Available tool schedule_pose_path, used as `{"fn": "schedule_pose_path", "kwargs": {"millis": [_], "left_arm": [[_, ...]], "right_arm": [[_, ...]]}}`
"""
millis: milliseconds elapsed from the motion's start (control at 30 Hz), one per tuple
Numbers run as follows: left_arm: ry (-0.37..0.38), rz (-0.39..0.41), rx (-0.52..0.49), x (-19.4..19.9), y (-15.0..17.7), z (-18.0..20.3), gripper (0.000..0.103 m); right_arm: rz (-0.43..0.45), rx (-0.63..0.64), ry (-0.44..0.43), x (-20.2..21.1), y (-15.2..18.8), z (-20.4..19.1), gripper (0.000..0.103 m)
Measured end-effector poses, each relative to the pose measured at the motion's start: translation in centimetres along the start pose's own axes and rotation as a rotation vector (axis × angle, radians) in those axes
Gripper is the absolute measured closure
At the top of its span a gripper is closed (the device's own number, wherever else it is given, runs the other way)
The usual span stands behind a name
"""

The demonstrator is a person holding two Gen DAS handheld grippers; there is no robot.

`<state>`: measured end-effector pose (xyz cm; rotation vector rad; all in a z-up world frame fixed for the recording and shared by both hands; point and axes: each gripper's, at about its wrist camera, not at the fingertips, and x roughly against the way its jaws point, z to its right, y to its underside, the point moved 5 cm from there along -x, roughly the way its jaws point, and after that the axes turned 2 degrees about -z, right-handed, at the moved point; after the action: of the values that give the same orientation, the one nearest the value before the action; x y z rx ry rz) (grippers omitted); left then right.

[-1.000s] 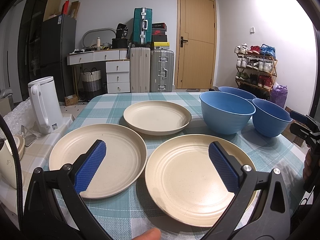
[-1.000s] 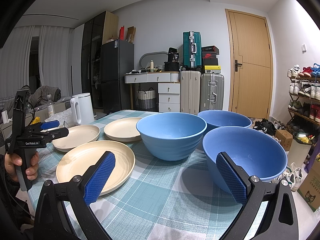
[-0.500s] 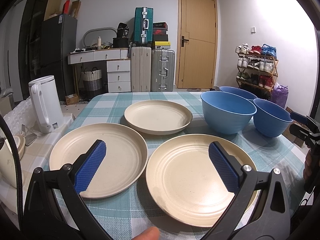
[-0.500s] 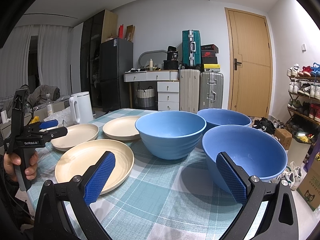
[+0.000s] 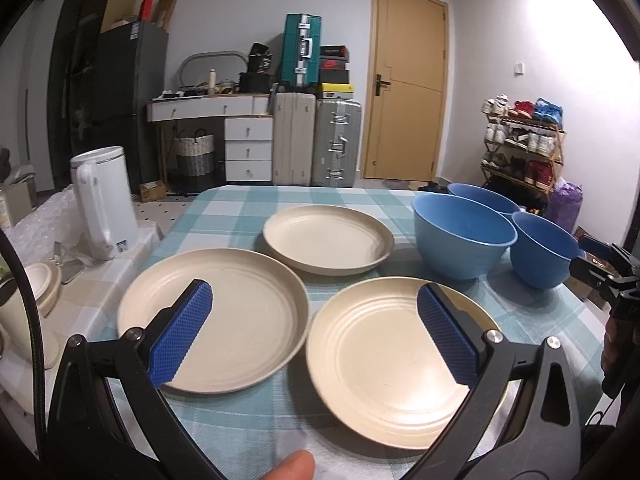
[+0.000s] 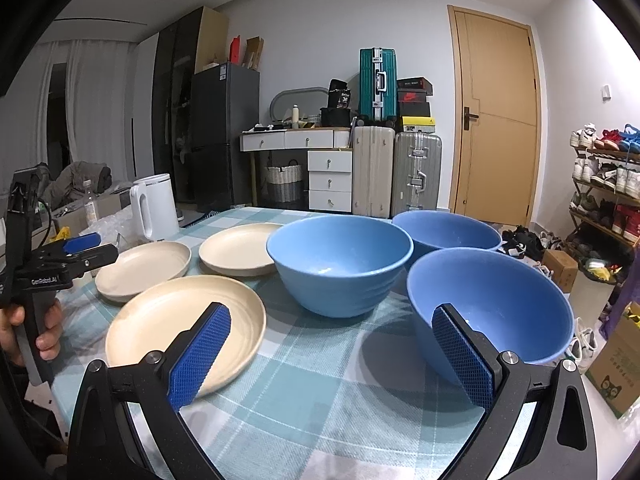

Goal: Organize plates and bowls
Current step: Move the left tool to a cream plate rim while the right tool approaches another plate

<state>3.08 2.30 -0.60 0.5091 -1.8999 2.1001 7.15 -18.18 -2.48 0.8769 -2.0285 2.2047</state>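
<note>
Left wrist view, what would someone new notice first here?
Three cream plates sit apart on the checked tablecloth: the nearest plate lies under the open left tool, with another plate to its left and a third plate behind. Three blue bowls cluster at the right, the largest blue bowl in front.

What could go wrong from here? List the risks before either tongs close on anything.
1. The nearest blue bowl sits close to the table edge; a nudge from the open right tongs might push it off.
2. The two near plates lie almost rim to rim, so the open left tongs could catch both.
3. The plates lie flat on the cloth; gripping a rim may snag it.
</note>
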Motion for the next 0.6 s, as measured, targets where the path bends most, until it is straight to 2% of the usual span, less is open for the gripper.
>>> {"fn": "schedule_pose_path", "kwargs": {"millis": [133, 267, 433, 600], "left_arm": [[-0.013, -0.008, 0.048, 1.1, -1.0, -1.3, 0.001], [-0.058, -0.032, 0.086, 1.8, -1.6, -3.2, 0.001], [-0.102, -0.079, 0.154, 1.6, -1.6, -5.8, 0.001], [-0.151, -0.119, 0.191, 1.2, -1.3, -8.1, 0.001]], "right_arm": [[-0.012, -0.03, -0.001, -0.4, -1.3, -0.4, 0.0], [-0.042, -0.052, -0.021, -0.9, -2.6, -0.8, 0.0], [-0.09, -0.069, -0.066, -1.9, -4.2, -2.3, 0.0], [-0.099, -0.067, -0.092, -2.8, -5.7, -4.0, 0.0]]}}
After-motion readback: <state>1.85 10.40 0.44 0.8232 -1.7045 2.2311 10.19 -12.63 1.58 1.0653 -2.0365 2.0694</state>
